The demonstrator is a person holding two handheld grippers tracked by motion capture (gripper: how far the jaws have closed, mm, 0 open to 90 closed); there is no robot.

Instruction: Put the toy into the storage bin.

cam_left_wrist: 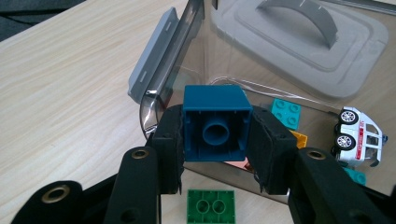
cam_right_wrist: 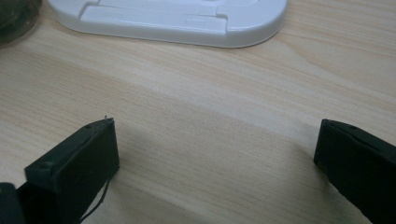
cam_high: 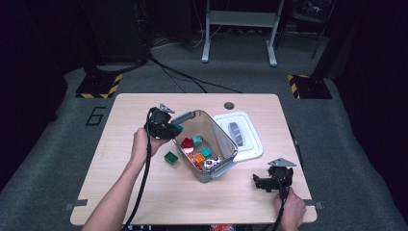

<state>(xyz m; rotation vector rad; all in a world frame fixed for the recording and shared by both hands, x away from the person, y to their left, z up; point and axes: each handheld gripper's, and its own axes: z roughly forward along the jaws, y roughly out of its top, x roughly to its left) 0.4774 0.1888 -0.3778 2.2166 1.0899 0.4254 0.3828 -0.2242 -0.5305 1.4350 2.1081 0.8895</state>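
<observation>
Item: dark teal square plastic building block (cam_left_wrist: 215, 122), clamped hollow side toward me between the pads of my left gripper (cam_left_wrist: 215, 140); position: at the near rim of the clear smoke-tinted plastic bin with grey clip handles (cam_high: 226, 144), not yet over its opening.

Risk one: letting go here would likely drop the block outside the bin, onto the green two-stud brick (cam_left_wrist: 210, 206) lying on the table just beside the bin's near wall.

Risk two: the block's lower edge may catch the bin's rim and twist out of the pads.

Risk three: landing on the white toy car (cam_left_wrist: 359, 136) inside the bin.

My right gripper (cam_right_wrist: 215, 158): jaws wide, grasping nothing; well apart from the bin, near its white lid (cam_right_wrist: 177, 18).
</observation>
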